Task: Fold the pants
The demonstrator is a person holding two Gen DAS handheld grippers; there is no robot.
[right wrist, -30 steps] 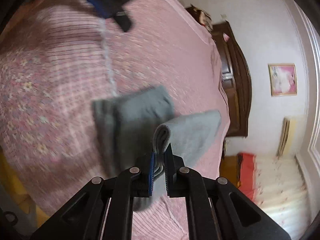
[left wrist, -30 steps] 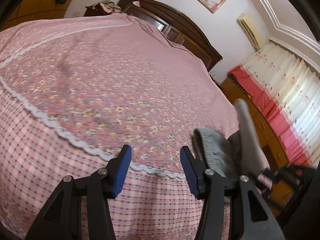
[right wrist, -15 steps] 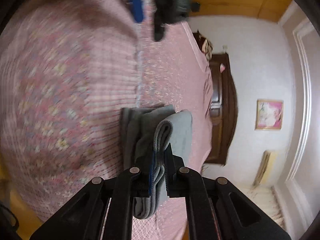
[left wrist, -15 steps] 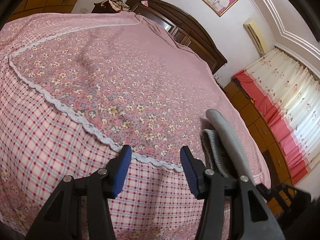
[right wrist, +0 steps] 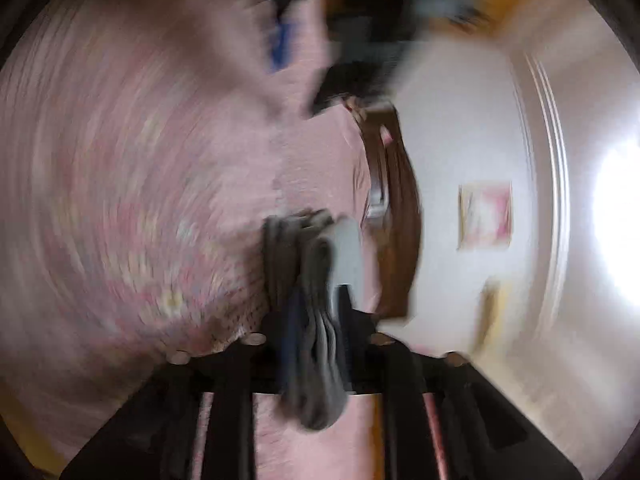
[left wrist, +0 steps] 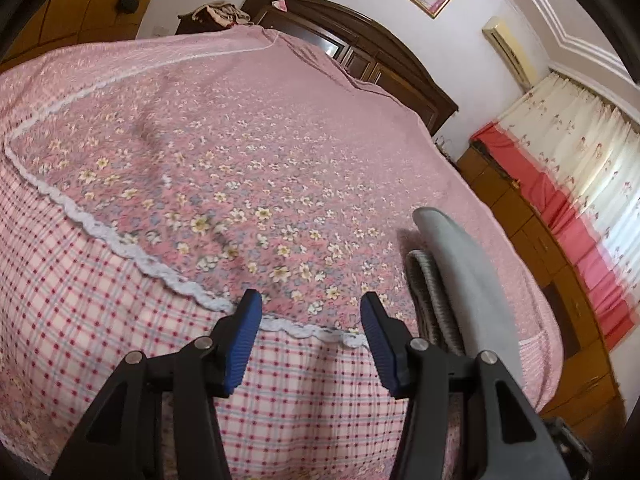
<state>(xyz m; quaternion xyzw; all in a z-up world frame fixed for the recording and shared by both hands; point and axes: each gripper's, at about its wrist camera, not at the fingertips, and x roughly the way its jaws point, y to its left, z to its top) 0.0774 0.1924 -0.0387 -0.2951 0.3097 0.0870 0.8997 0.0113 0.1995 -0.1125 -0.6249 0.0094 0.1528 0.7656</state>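
While the right tongs [right wrist: 316, 320] are opening around the bunched grey pants [right wrist: 320, 280], whose thick folded edge lies between the jaws, the picture is too blurred to say whether the pads press on it. The left tongs [left wrist: 310, 332] stand apart with nothing between them, over the lace seam of the bed [left wrist: 200, 184]. Just to their right the pants [left wrist: 452, 272] lie stacked in several layers, the top layer arching upward. Folding looks nearly finished; what seems left is letting go and perhaps flattening the bundle.
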